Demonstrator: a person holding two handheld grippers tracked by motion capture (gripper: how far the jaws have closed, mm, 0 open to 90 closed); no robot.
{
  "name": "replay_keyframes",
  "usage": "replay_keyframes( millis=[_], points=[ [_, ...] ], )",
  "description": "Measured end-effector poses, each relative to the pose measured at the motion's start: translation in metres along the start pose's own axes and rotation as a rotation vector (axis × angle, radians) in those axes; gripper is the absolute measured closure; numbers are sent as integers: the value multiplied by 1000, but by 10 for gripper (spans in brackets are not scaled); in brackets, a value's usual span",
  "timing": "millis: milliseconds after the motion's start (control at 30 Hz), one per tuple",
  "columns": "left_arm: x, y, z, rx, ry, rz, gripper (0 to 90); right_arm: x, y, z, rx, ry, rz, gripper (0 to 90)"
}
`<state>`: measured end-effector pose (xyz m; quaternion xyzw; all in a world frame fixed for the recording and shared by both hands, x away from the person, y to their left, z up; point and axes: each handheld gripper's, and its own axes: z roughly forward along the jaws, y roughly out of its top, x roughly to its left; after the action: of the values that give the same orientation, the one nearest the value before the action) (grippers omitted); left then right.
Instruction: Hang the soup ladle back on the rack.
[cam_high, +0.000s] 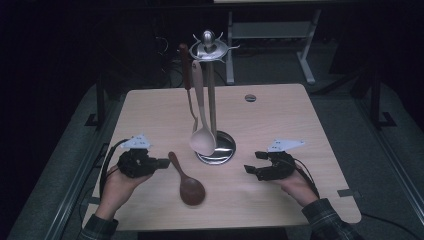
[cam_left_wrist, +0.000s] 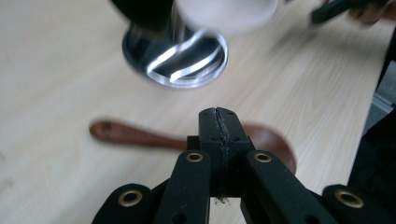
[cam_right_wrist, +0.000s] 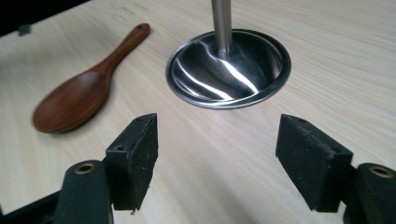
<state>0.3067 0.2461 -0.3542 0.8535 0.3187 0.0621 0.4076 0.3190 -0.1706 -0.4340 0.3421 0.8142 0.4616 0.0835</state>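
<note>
Spoon lies flat on surface, beside rack base. Wood: light, stiff, likely slick. Best grip: mid-handle. My left gripper is closed, empty; right gripper apart, empty.

left gripper: jaws pressed together, nothing between | right gripper: jaws wide apart, nothing between

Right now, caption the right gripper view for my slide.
Open right gripper over the table, facing the rack base; wooden spoon lying beside it.
</note>
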Motion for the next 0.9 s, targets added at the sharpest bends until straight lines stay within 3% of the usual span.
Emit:
replay_keyframes(
  millis=[67, 100, 133, 200, 233, 267, 433, 467, 600, 700, 900],
  points=[
    [-1, 16, -6, -10, 6, 20, 897, -1, 1, 4, 4, -6, -3, 295],
    [0, 33, -12, -19, 2, 44, 897, -2, 3, 6, -3, -7, -2, 297],
    [0, 33, -12, -19, 2, 44, 896, -2, 3, 6, -3, -7, -2, 297],
    [1, 49, -18, -32, -7, 55, 897, -3, 6, 10, -16, -8, -3, 300],
    [1, 65, -23, -34, -6, 78, 897, -4, 10, 14, -40, -8, -7, 306],
    [1, 65, -23, -34, -6, 78, 897, -4, 10, 14, -40, -8, -7, 306],
    [2, 99, -36, -52, -19, 109, 897, -6, 23, 31, -65, -6, -24, 313],
    [2, 112, -40, -52, -14, 126, 897, -6, 26, 35, -63, -1, -23, 313],
    [3, 130, -46, -59, -15, 135, 897, -6, 35, 47, -62, -1, -34, 326],
    [4, 149, -54, -65, -12, 145, 897, -7, 45, 66, -65, 17, -29, 363],
    [7, 167, -62, -74, -19, 151, 897, -9, 58, 94, -74, 29, -42, 441]
  ],
)
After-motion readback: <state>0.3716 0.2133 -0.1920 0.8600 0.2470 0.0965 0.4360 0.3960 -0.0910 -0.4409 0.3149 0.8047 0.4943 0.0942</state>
